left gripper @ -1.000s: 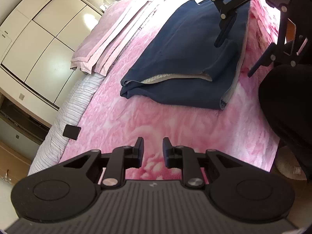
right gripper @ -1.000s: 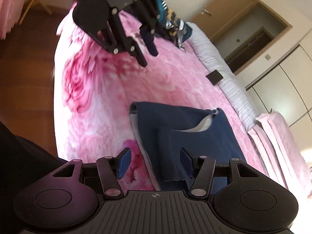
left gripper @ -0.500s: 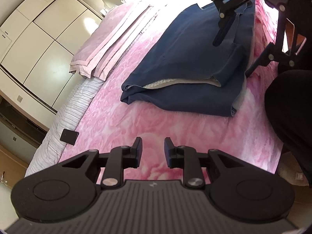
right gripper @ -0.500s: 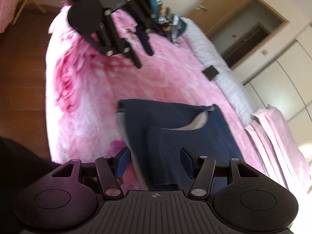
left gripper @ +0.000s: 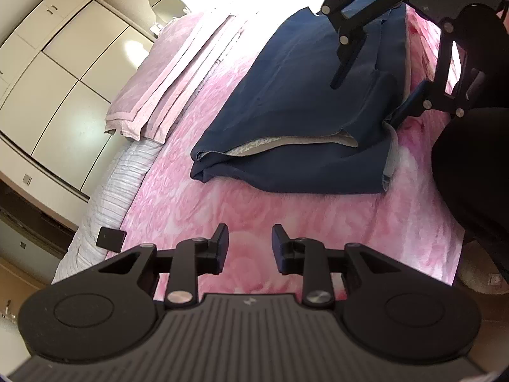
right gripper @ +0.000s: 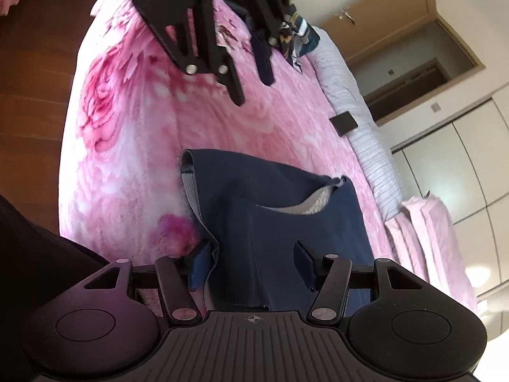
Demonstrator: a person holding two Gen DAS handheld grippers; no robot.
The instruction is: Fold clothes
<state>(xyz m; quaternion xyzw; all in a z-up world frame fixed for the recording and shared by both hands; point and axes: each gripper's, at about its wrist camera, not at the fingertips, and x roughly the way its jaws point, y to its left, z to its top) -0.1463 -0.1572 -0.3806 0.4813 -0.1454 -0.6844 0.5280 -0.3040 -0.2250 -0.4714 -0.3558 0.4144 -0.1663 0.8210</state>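
On the pink bed | left gripper empty, jaws just been opening | right gripper spread wide around the folded navy garment, not pinching.

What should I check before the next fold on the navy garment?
1. Left gripper free of cloth: ok; jaws have just been opening over bare pink bedspread.
2. Right gripper at navy garment: ok; jaws straddle its near edge.
3. Right pads pressing the cloth: not ok.
4. Garment lying flat: not ok; grey lining shows at a lifted flap.
5. Black card clear of garment: ok.
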